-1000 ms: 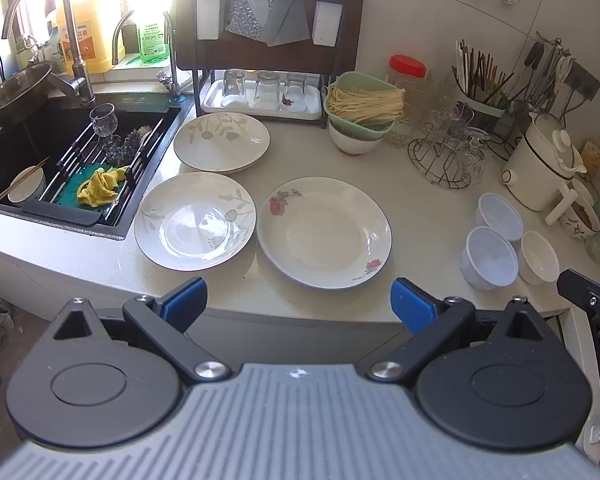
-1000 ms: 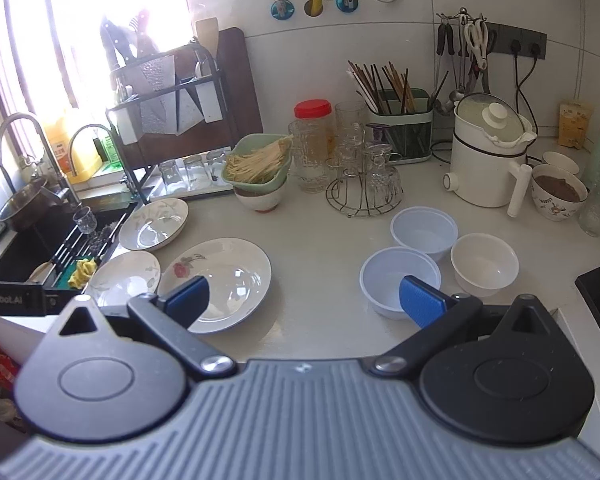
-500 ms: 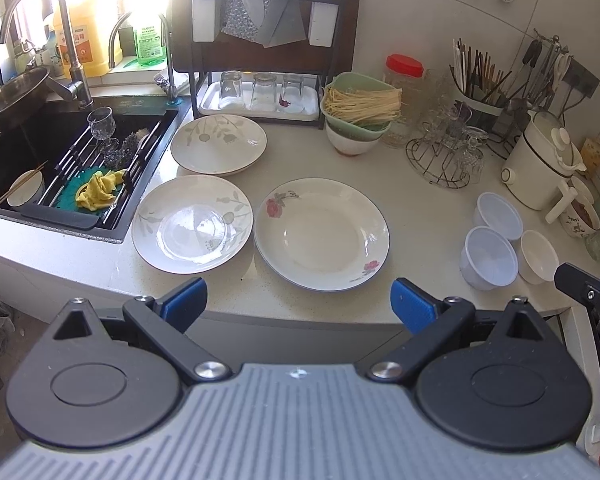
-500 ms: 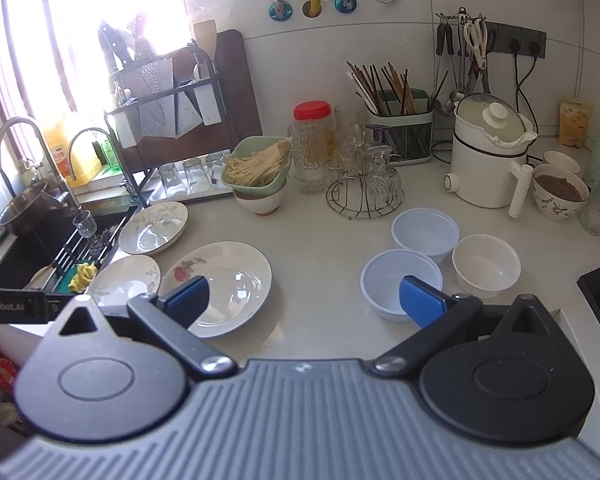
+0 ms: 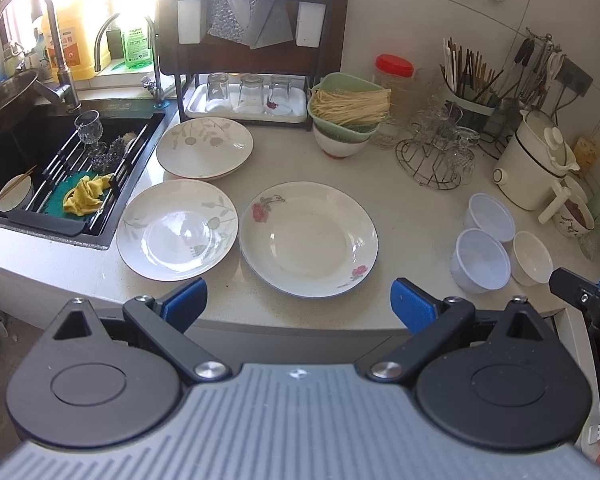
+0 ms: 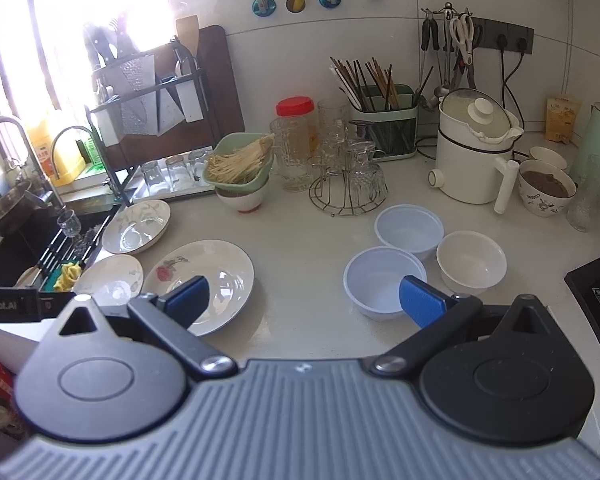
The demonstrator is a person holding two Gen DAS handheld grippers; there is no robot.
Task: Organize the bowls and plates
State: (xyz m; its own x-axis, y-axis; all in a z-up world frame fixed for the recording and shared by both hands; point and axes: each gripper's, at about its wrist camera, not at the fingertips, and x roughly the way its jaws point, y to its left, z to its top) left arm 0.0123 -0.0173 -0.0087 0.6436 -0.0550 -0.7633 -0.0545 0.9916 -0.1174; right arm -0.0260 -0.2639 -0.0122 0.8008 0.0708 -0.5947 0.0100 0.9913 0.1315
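My worry is chipping: the large white rose-painted china plate [image 5: 308,240] ahead of my left gripper [image 5: 299,298] lies flat, just beside the leaf-patterned white plate [image 5: 177,235], so a careless rim grab could knock them together. Both grippers gape wide, holding and touching nothing. Three small white bowls [image 6: 384,282] cluster just beyond my right gripper [image 6: 303,295].

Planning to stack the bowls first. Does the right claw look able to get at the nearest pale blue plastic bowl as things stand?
Probably yes. The right claw is open and empty, and the nearest plastic bowl sits just ahead of it by the counter edge, uncovered, with nothing between them. The white bowl stands close beside it.
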